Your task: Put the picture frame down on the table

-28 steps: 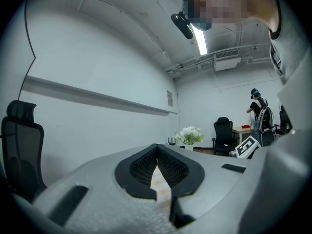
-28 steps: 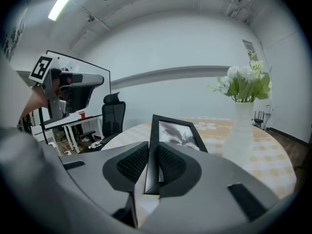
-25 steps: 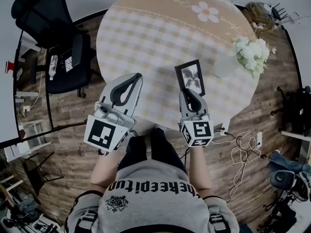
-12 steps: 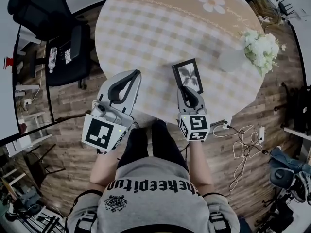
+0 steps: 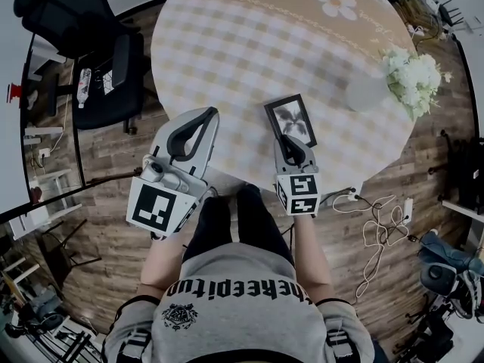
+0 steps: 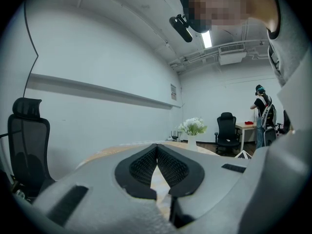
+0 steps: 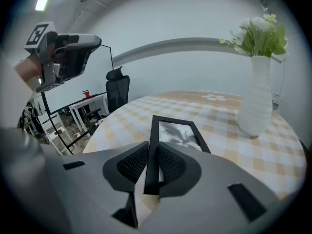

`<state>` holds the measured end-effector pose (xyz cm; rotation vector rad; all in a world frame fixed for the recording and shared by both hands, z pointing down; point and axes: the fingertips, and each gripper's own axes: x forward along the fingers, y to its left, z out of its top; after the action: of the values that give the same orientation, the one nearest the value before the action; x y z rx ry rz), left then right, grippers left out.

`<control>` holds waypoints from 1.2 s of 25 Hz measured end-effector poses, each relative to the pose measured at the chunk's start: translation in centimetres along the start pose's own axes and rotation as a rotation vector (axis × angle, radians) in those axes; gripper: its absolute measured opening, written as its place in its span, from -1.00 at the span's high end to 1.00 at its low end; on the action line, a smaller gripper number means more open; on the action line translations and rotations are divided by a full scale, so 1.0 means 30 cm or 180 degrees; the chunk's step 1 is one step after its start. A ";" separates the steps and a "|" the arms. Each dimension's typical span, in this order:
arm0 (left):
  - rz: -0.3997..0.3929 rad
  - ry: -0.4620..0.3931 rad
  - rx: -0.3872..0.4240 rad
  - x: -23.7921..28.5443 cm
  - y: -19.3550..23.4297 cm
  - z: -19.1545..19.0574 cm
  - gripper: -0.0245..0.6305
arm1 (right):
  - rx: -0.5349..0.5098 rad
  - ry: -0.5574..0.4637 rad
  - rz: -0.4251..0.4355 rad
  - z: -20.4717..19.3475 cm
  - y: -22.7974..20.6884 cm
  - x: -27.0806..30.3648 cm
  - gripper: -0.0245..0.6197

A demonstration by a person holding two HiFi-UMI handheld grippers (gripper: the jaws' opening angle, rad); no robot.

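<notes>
The right gripper (image 5: 290,144) is clamped on the black picture frame (image 5: 290,120). In the right gripper view, its two ribbed pads are shut on the frame's left long edge (image 7: 152,152), close to the near corner. The frame sits over the near part of the round table (image 5: 227,44), lying nearly flat with its photo face up and its far end pointing toward the table's middle. Whether it touches the checked cloth cannot be told.

The left gripper (image 5: 206,116) hangs at the table's near rim, on the frame's left and apart from it. Its jaws are closed on nothing, tips touching (image 6: 157,147), and only a sliver of cloth shows behind them.

A white vase (image 5: 366,94) of pale flowers (image 5: 414,78) stands at the table's right edge, well apart from the frame.
</notes>
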<state>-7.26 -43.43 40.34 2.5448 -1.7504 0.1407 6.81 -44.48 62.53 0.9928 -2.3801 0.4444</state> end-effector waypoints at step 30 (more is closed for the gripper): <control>0.0134 0.0050 -0.0062 -0.136 0.054 -0.018 0.88 | -0.0136 0.0536 -0.0139 -0.100 0.028 0.075 0.71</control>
<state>-10.25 -40.16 40.44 2.4877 -1.7914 0.1442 5.85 -43.75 66.17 0.9477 -2.2049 0.4410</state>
